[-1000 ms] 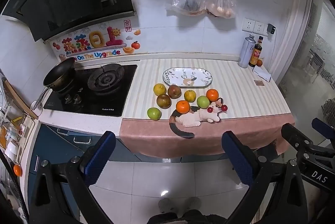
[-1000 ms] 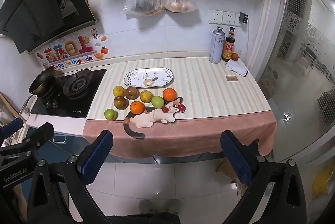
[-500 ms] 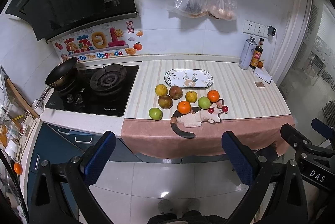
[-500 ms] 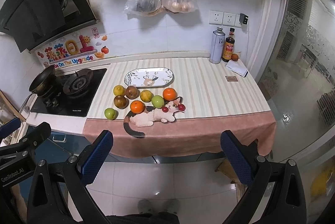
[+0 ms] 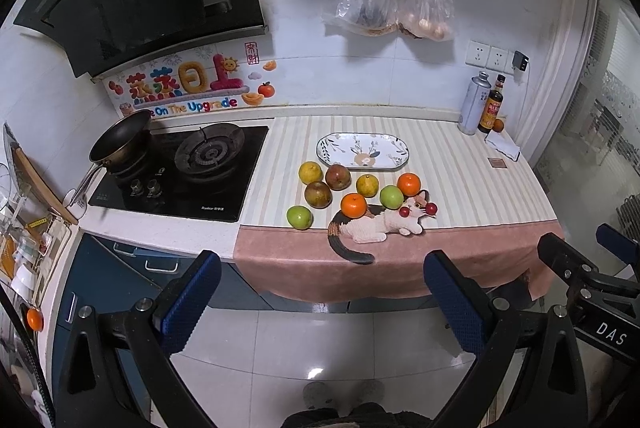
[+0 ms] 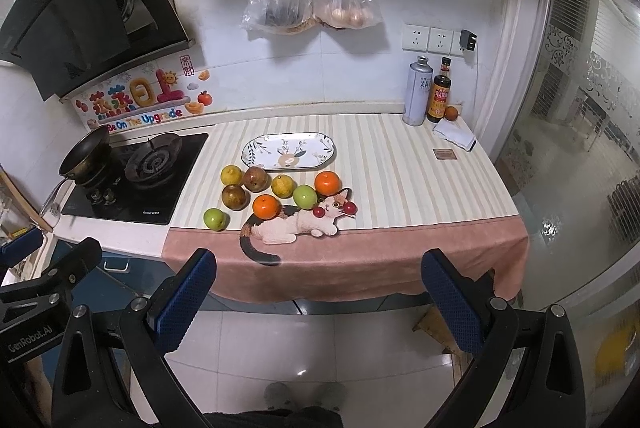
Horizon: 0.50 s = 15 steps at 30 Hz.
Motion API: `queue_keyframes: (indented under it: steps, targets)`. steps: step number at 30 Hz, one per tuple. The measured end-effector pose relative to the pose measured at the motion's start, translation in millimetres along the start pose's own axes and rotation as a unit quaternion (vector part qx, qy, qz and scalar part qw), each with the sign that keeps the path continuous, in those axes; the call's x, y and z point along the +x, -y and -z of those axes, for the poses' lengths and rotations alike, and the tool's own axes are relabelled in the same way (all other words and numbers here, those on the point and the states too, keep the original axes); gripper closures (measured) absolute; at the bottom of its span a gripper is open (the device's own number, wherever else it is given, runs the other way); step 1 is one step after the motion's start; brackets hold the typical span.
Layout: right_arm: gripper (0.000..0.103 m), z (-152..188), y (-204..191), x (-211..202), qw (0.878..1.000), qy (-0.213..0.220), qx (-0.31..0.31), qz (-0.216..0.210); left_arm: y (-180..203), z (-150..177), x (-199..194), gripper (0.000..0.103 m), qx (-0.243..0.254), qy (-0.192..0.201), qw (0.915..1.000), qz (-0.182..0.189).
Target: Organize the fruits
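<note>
Several fruits lie loose on the striped counter mat: two oranges, two green apples, yellow fruits and brownish ones. Behind them sits an oval patterned plate with nothing on it. My left gripper hangs open over the floor, well short of the counter edge. My right gripper is open too, equally far back, holding nothing. In the right wrist view the oranges and green apple sit just beyond a cat-shaped mat.
A cat-shaped mat lies at the counter front. A gas hob with a pan stands left. A can, a bottle and a folded cloth occupy the back right corner. Bags and scissors hang above.
Both grippers have risen and drifted slightly, so the counter sits a little lower and closer in view. The fruits and plate have not moved.
</note>
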State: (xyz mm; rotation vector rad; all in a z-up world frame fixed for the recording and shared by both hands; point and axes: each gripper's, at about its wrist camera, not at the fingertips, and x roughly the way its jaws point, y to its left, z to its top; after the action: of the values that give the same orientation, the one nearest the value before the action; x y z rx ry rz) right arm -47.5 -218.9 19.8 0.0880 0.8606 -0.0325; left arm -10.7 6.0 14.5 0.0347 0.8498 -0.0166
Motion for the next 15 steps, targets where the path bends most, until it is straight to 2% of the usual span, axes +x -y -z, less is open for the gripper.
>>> queue_keyframes:
  steps: [15]
  targets:
    - [0.000, -3.1, -6.5, 1.9, 1.000, 0.001, -0.008, 0.000, -7.8, 3.5, 2.4, 0.000, -0.006, -0.001, 1.0000, 0.000]
